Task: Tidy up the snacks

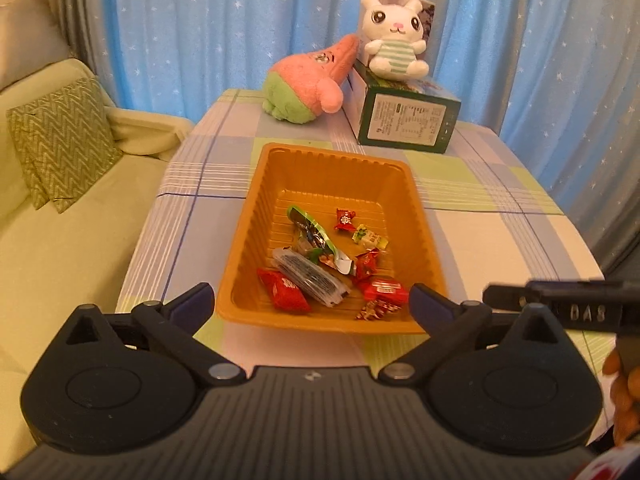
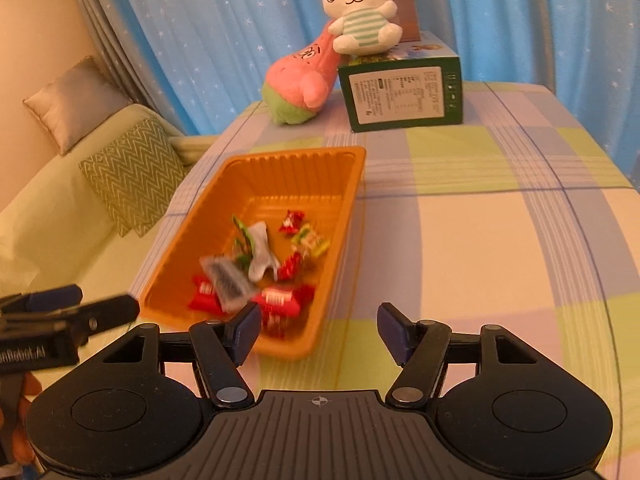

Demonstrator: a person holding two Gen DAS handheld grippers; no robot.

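Snacks sit in a heap inside the orange plastic tray [image 1: 240, 232] in the middle of the left wrist picture. Near the bottom edge of the tray lie a red shiny candy packet [image 1: 283, 290], a clear long wrapper with dark biscuits [image 1: 308, 280], a green and silver foil packet [image 1: 316, 240] and a small yellow-white sweet [image 1: 370, 238].

At the bottom of that picture the left gripper [image 1: 311, 300] has its two black fingers spread very wide. Nothing is between them, and they touch nothing. They hang in front of the near end of the tray.

In the right wrist picture the right gripper [image 2: 319, 330] is at the bottom. Its fingers are apart, about half way, with nothing between them. Its left finger crosses the near corner of the tray; I cannot tell if it touches.

The tray rests on the checked pastel tablecloth [image 1: 480, 216]. In the top middle, a pink and green plush toy [image 1: 308, 80] leans on a dark green cardboard box [image 1: 408, 120], and a white bunny plush [image 1: 394, 36] sits on top of the box.
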